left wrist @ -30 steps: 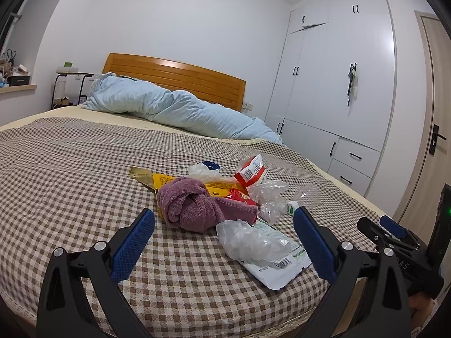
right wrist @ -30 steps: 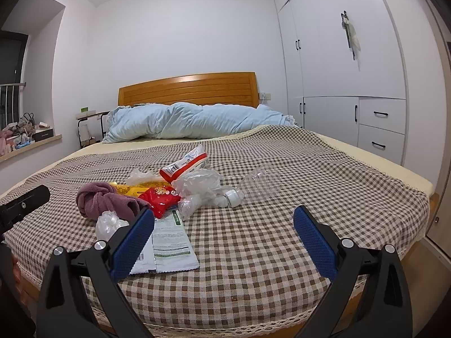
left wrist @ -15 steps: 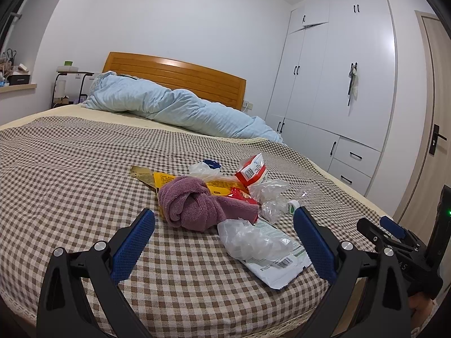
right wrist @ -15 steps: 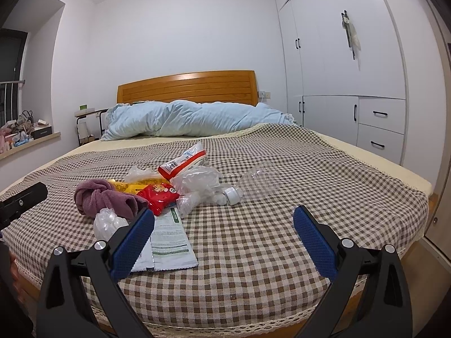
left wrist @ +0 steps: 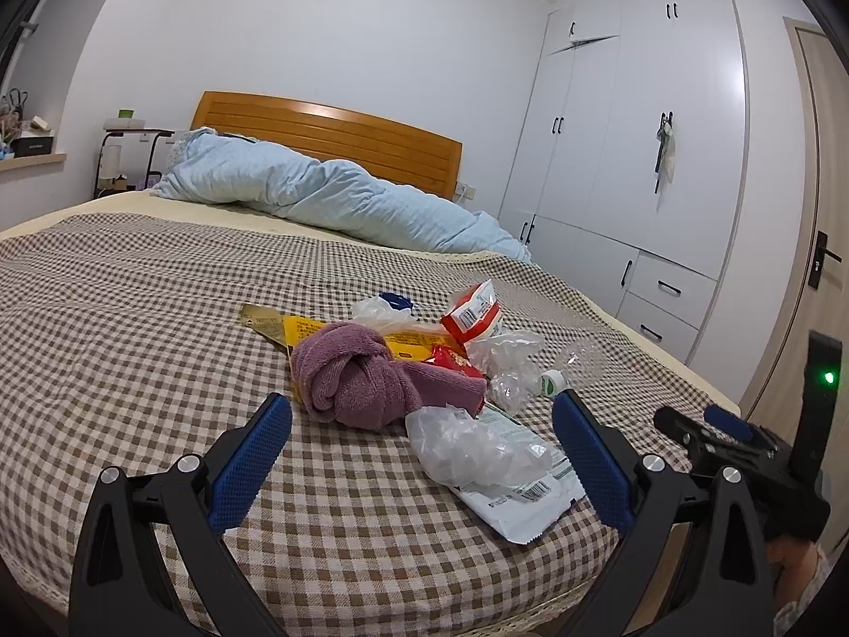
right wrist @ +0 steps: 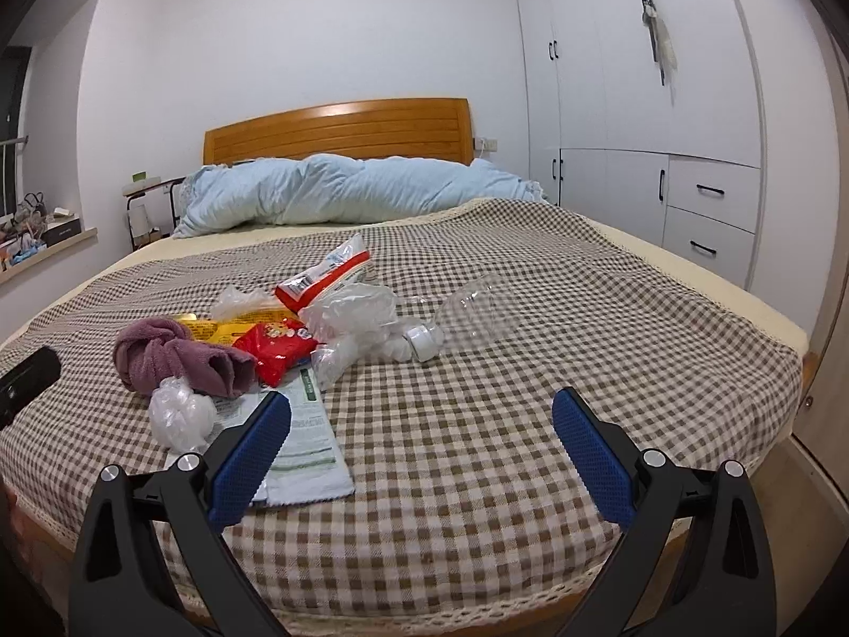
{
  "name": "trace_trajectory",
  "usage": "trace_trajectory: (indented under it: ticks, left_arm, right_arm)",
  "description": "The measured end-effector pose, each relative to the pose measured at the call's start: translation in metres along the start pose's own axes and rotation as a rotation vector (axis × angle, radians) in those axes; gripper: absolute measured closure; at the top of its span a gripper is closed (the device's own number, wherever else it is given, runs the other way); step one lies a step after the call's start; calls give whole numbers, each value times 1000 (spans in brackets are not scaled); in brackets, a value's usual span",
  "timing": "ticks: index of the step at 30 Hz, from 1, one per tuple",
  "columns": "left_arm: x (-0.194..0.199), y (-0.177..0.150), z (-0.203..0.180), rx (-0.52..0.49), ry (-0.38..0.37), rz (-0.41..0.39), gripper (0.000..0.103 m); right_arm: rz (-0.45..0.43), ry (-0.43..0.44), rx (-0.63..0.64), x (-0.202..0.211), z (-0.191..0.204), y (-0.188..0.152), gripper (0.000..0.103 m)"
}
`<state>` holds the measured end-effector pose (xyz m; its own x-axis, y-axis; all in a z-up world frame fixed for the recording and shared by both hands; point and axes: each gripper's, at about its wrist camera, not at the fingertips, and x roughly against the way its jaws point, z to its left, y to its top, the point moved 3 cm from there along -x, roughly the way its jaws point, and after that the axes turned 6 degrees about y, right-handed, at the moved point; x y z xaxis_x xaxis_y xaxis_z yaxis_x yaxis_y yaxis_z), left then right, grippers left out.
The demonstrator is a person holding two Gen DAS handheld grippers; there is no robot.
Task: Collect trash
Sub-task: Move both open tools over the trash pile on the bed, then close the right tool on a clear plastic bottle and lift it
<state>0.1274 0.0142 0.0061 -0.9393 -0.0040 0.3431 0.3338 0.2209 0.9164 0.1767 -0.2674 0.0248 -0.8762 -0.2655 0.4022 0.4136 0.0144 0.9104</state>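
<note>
Both grippers hang over the foot of the bed with their fingers spread wide and nothing between them. The left gripper (left wrist: 422, 443) frames a crumpled clear plastic bag (left wrist: 472, 448) without touching it; its blue pads (left wrist: 249, 459) are ribbed and rubbery on black arms. The right gripper (right wrist: 422, 443) has only bare checked bedspread (right wrist: 530, 371) between its fingers, with the trash off to its left.

The trash lies in a loose heap near the middle of the bedspread. A flat white wrapper (left wrist: 522, 499) with printed barcodes lies under the plastic bag. Behind it sits a knotted purple towel (left wrist: 366, 377), soft and fuzzy, touching a glossy red snack packet (right wrist: 278, 347) and lying over a yellow packet (left wrist: 318, 332). A red-and-white packet (left wrist: 474, 313) stands tilted behind those. More crinkled clear film (right wrist: 353, 318) lies beside a clear plastic bottle (right wrist: 472, 313) on its side, its white cap (right wrist: 423, 342) towards the heap.

A puffy light blue duvet (right wrist: 339, 188) is bunched against the wooden headboard (right wrist: 339, 130).
</note>
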Motion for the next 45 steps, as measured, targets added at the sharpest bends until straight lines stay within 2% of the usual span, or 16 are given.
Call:
trace_trajectory:
  ticks: [4,8,12,14,17,20,25,26,27,28,29,31,34,41,45]
  left_arm:
    - [-7,8,0,16,-13,6,8]
    - [-20,21,-3,18,-27,29,8]
    - [-37,33,-8,-4,-34,67,8]
    - [-45,41,-10,-17,-32,57,8]
    - [-58,48,-9,8,-42,53,8]
    - [-73,48,-5,44,-55,74,8]
    - [-89,42,-6,50,-66,103,8]
    - [-91,40,-7,46,-63,109,8]
    - [-92,40,-7,44,-62,111,8]
    - [-93,39,-7,41,-64,112,8]
    - [-93,39,-7,41,-64,112,8]
    - [-92,39,-7,43,-61,113,8]
    - [-89,39,-7,38,-60,109,8]
    - [-79,39,-1,21,-44,109,8]
    - [-75,39,5,14,-31,121,8]
  right_arm:
    - [-11,-17,19,-10,-7,23,8]
    - [7,-25,-40,-36,-27,38,8]
    - [89,-8,-231,-83,-57,45,8]
    - [128,-5,-348,-105,-74,44,8]
    - [190,7,-519,-138,-98,40,8]
    - [243,54,-689,-169,-119,31,8]
    - [289,101,-810,-199,-132,22,8]
    - [282,104,-814,-200,-132,23,9]
    - [276,116,-829,-200,-133,23,17]
    - [274,140,-861,-201,-134,21,41]
    - [276,160,-884,-203,-135,20,40]
    - [277,189,-880,-203,-134,20,42]
    - [229,169,-847,-184,-132,22,44]
    - [18,38,-530,-107,-116,59,44]
    - [-114,-29,-296,-53,-85,82,44]
